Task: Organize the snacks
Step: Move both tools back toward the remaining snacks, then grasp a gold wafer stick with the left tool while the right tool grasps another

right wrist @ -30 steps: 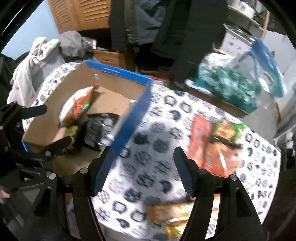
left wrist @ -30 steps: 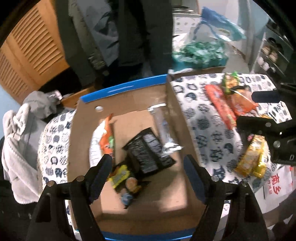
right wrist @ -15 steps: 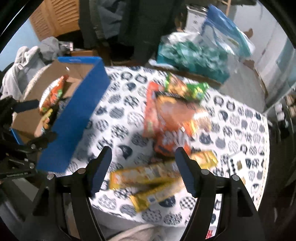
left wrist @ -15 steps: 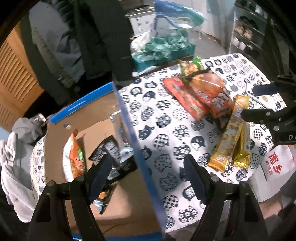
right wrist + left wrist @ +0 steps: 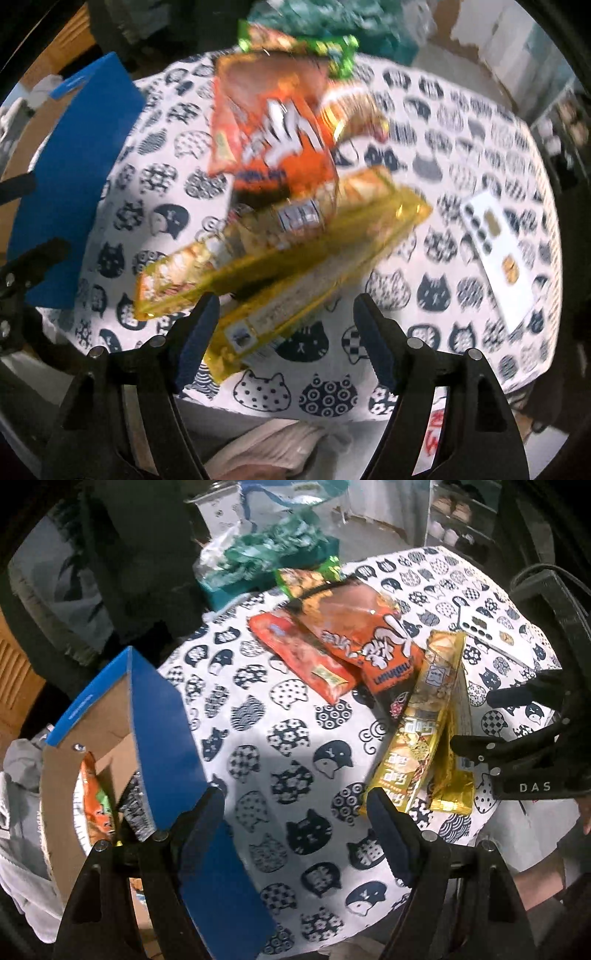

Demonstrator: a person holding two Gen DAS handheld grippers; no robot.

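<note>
At the left a blue-walled cardboard box [image 5: 162, 738] stands on the tabletop [image 5: 295, 738] with an orange packet [image 5: 94, 794] and a dark packet [image 5: 135, 806] inside, and the left tongs [image 5: 295, 812] hang spread above the cat-print cloth beside it, gripping nothing. In the middle lie the loose snacks: orange bags [image 5: 354, 635] with a green packet [image 5: 306, 578] behind them, and two long yellow packets [image 5: 280, 251] just in front. The right tongs [image 5: 284, 325], which have just been opening, are spread over the near end of the yellow packets without pinching them, and a white card [image 5: 495, 251] lies further right.
</note>
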